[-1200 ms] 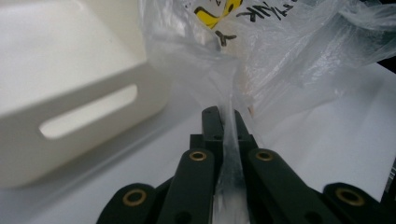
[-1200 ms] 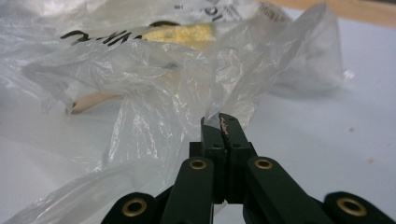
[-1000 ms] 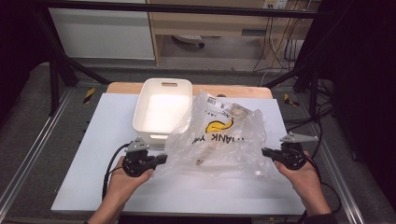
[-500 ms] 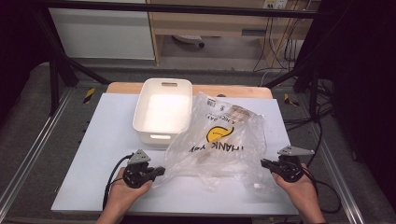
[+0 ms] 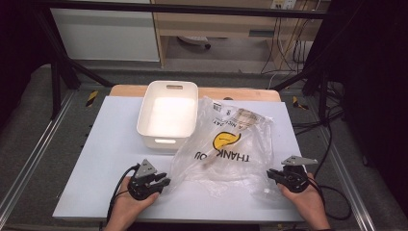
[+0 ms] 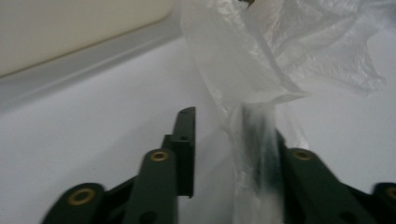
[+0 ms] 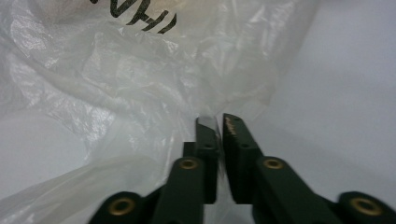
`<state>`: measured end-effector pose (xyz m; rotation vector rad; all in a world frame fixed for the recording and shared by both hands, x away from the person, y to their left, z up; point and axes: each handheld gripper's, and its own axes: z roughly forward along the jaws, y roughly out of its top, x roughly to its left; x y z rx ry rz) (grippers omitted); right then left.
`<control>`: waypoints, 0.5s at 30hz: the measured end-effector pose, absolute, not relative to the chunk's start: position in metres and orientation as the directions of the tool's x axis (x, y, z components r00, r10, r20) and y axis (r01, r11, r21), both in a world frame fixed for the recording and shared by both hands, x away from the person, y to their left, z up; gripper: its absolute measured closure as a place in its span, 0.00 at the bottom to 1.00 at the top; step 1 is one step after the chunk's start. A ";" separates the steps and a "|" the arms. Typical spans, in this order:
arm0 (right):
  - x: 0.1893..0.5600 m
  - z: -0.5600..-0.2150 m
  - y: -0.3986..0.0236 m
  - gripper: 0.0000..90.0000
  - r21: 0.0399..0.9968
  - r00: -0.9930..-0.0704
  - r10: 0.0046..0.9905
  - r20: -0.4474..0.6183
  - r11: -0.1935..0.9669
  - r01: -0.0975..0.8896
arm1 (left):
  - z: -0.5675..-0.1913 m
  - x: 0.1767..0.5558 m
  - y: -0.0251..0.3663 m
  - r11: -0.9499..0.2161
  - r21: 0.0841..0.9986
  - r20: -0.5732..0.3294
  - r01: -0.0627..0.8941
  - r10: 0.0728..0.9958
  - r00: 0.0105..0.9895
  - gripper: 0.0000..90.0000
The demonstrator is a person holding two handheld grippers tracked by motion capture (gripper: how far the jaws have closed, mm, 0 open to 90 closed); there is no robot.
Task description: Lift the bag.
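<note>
At the bottom of the high view both hands rest low on the worktop (image 5: 96, 159), one at each near corner of the plastic bag (image 5: 226, 144). The left gripper (image 5: 161, 182), lower left, has just been opening its jaws: in the left gripper view they stand apart, a fold of film draped over one of them rather than pinched. The right gripper (image 5: 270, 174), lower right, has also just been opening; in the right gripper view its jaws show only a narrow gap, with a sliver of film at the tips but nothing clearly squeezed. By my reading the bag is laid down and being let go, and what remains is drawing the hands clear. The bag lies crumpled and translucent at centre frame, its yellow emblem and dark lettering facing up, some flat pale item inside. Farther back, its upper left edge touches the white bin (image 5: 168, 113).
</note>
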<state>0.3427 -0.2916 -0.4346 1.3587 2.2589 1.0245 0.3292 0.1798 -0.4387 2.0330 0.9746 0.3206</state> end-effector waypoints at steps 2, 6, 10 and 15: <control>0.343 -0.434 -0.291 0.77 0.723 -0.499 0.861 0.097 0.283 0.630 | -0.436 0.329 0.181 -0.314 0.803 -0.113 0.507 0.756 0.645 0.56; 0.344 -0.431 -0.289 0.55 0.747 -0.495 0.864 0.097 0.265 0.609 | -0.430 0.329 0.181 -0.271 0.830 -0.119 0.487 0.767 0.630 0.36; 0.344 -0.427 -0.289 0.35 0.777 -0.465 0.881 0.086 0.233 0.585 | -0.425 0.329 0.179 -0.229 0.851 -0.131 0.472 0.778 0.614 0.20; 0.343 -0.421 -0.292 0.17 0.815 -0.437 0.896 0.077 0.196 0.545 | -0.415 0.329 0.184 -0.176 0.879 -0.150 0.444 0.781 0.606 0.12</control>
